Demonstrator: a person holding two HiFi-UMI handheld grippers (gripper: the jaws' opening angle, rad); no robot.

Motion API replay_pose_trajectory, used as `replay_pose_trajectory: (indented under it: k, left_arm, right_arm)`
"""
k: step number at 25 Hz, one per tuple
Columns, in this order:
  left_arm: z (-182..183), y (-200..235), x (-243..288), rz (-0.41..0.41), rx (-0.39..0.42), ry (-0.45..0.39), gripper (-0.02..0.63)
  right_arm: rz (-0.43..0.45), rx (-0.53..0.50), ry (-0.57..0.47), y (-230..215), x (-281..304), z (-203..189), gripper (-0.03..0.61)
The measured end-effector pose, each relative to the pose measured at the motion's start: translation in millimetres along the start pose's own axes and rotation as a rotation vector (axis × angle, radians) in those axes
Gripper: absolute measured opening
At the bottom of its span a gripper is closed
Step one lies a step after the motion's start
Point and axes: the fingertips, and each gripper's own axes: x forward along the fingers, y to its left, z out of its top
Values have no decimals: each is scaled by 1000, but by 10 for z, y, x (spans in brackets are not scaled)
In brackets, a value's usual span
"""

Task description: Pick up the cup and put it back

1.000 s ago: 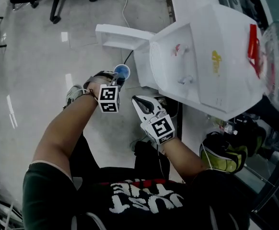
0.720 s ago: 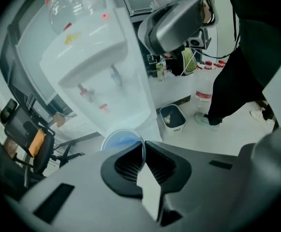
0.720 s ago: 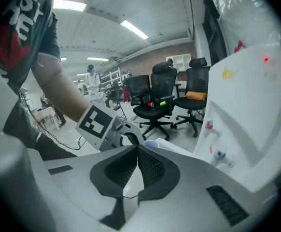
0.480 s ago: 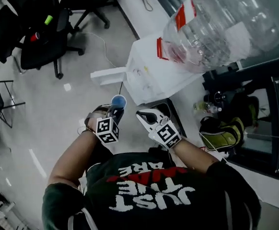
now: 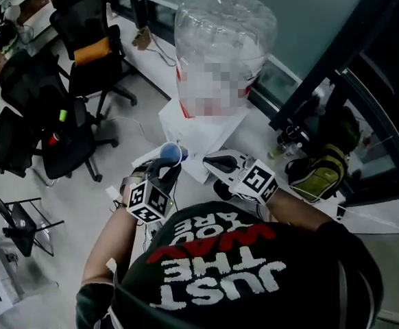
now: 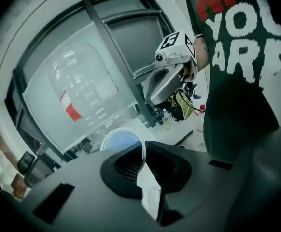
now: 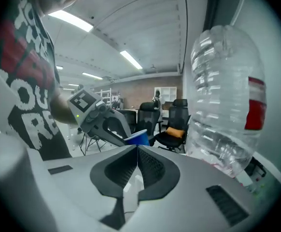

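Note:
A small blue cup (image 5: 171,153) is pinched by its wall in my left gripper (image 5: 164,169), held up in front of the person's chest. In the left gripper view the jaws are shut on the thin cup (image 6: 121,140) wall, with the left gripper (image 6: 143,154) tips around it. My right gripper (image 5: 218,162) hovers just right of the cup, shut with nothing between its jaws; the right gripper (image 7: 137,154) view shows the pads meeting. From there the cup (image 7: 137,137) and the left gripper (image 7: 102,120) appear just beyond the tips.
A white water dispenser (image 5: 201,133) with a big clear bottle (image 5: 223,46) stands straight ahead, close to both grippers. Black office chairs (image 5: 83,67) stand at the left. A green and black bag (image 5: 319,173) lies on the right by a dark glass wall.
The head view has swung upward from the floor and dispenser top to the upright bottle and room. Both grippers keep their places side by side, the cup still in the left one.

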Motion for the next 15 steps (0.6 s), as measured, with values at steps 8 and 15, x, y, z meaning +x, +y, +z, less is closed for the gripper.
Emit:
replay_pose_trajectory:
  k: [8, 15]
  left_arm:
    - [953, 392, -342, 40, 140, -134, 28]
    - [1340, 559, -583, 44, 231, -169, 28]
  right_arm:
    - [-84, -14, -83, -251, -537, 572, 35]
    - [-150, -32, -155, -411, -805, 996, 35]
